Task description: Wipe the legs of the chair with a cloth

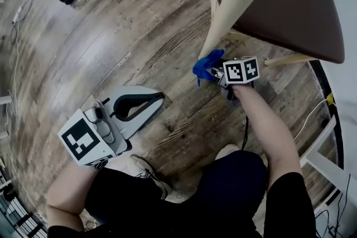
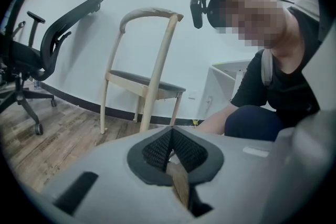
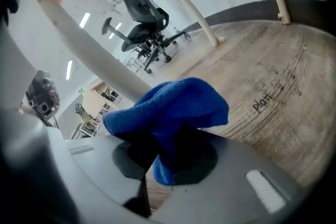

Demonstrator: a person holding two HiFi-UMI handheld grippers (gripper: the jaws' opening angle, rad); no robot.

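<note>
R gripper (image 3: 165, 157) jaws clamped on blue cloth (image 3: 168, 107), cloth bunched past tips, against chair leg (image 3: 89, 44). L gripper (image 2: 170, 136) jaws together, empty.

We see the blue cloth (image 1: 207, 66) — bunched and crumpled — touching the lower end of the chair's slanting, pale wooden leg (image 1: 237, 5).

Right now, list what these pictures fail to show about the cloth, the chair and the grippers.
- Head view: the blue cloth covers the chair leg's foot, so contact is unclear.
- Head view: the seat and the top edge hide most of the other legs and the back.
- Right gripper view: the cloth covers the right gripper's pads.
- Left gripper view: a mosaic hides the person's face.
</note>
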